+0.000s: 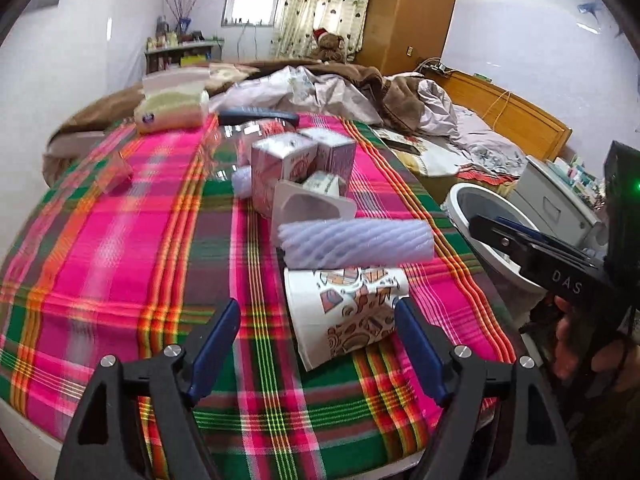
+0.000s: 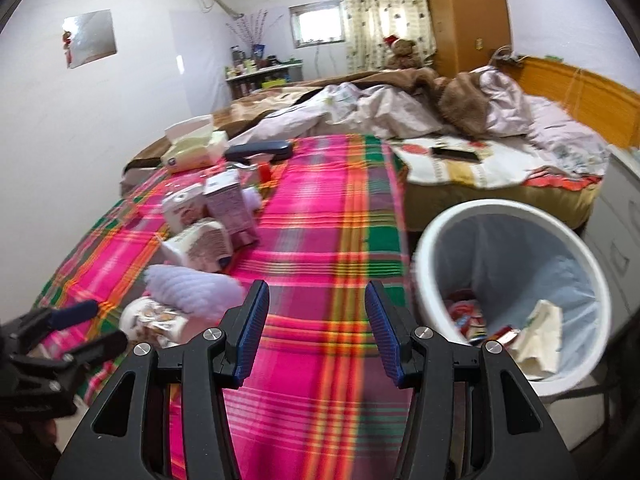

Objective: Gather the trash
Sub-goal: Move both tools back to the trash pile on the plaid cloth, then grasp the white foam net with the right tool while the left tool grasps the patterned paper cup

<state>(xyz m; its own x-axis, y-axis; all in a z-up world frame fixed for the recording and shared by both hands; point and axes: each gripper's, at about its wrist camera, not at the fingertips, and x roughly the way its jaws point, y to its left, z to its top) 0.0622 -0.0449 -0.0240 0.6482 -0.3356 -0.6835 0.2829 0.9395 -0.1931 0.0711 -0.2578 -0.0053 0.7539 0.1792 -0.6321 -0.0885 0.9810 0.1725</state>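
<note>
Printed paper cup (image 1: 346, 312) lying on its side, long axis left-right, mouth left, between released left gripper (image 1: 318, 326), right gripper (image 2: 316, 330) released, empty, lined white round bin (image 2: 508, 296) holding wrappers.

A plaid-clothed table (image 1: 120, 280) bears a paper cup (image 1: 344, 312), foam sleeve (image 1: 356, 244) and cartons (image 1: 280, 164).

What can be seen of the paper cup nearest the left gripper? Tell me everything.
The paper cup is white with brown and orange cartoon prints. It lies on its side on the plaid cloth, its rim squashed. A lilac ribbed foam roll lies against its far side. The left gripper stands open around it, not pressing on it.
</note>
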